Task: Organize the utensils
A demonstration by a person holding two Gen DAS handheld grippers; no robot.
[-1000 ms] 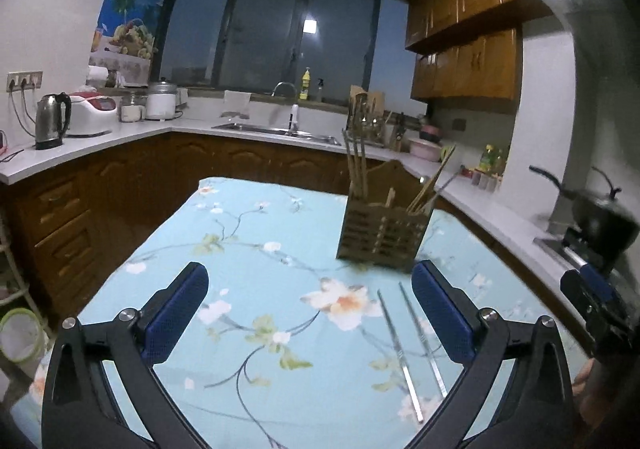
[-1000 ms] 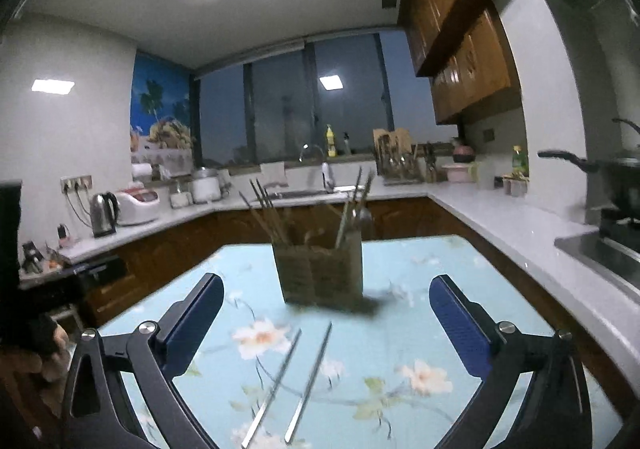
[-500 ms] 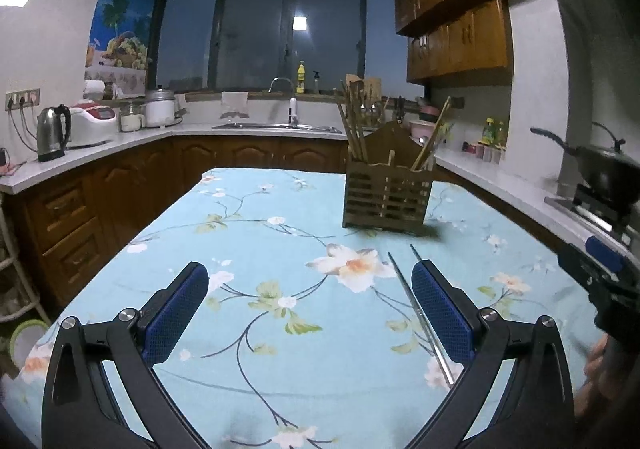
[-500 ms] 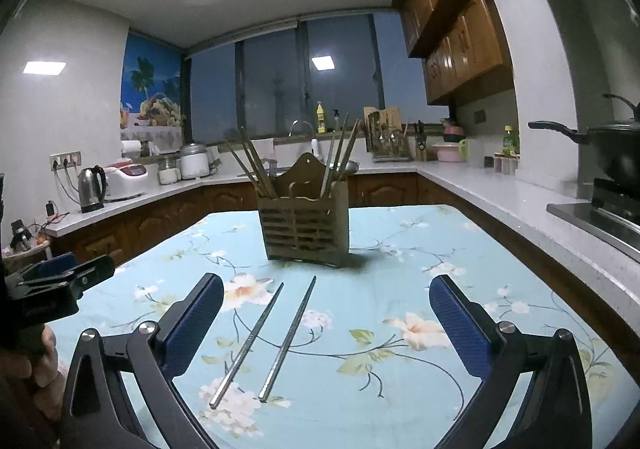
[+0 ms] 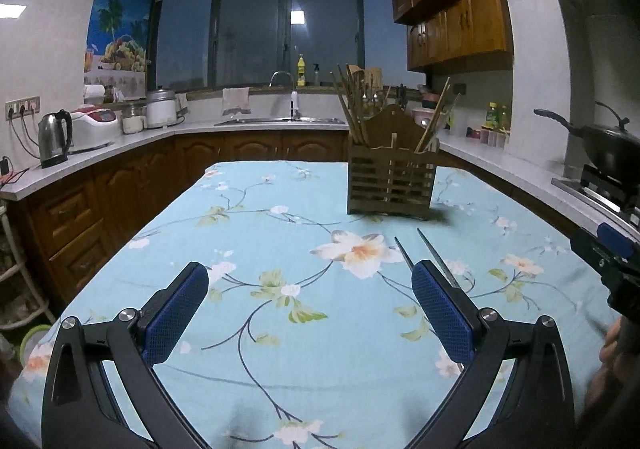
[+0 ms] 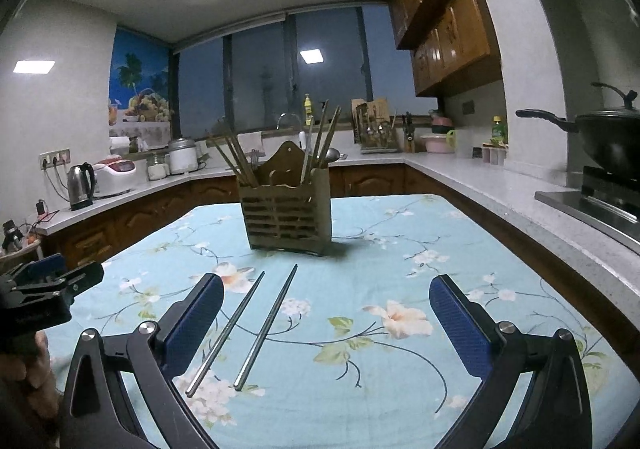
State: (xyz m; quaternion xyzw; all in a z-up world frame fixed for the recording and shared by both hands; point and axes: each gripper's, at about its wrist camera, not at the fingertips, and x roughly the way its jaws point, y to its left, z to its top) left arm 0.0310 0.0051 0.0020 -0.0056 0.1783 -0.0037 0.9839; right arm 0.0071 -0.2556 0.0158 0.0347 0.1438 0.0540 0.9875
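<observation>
Two metal chopsticks lie side by side on the worktop, just before the wooden utensil holder. Thin, stiff, likely slippery; pinch mid-shaft. Right hand-held gripper and left hand-held gripper both gape wide, empty.

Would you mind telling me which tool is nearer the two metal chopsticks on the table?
Right. The right tool has the metal chopsticks lying between its open fingers; the left tool sits off to their left, its right finger just overlapping them.
</observation>
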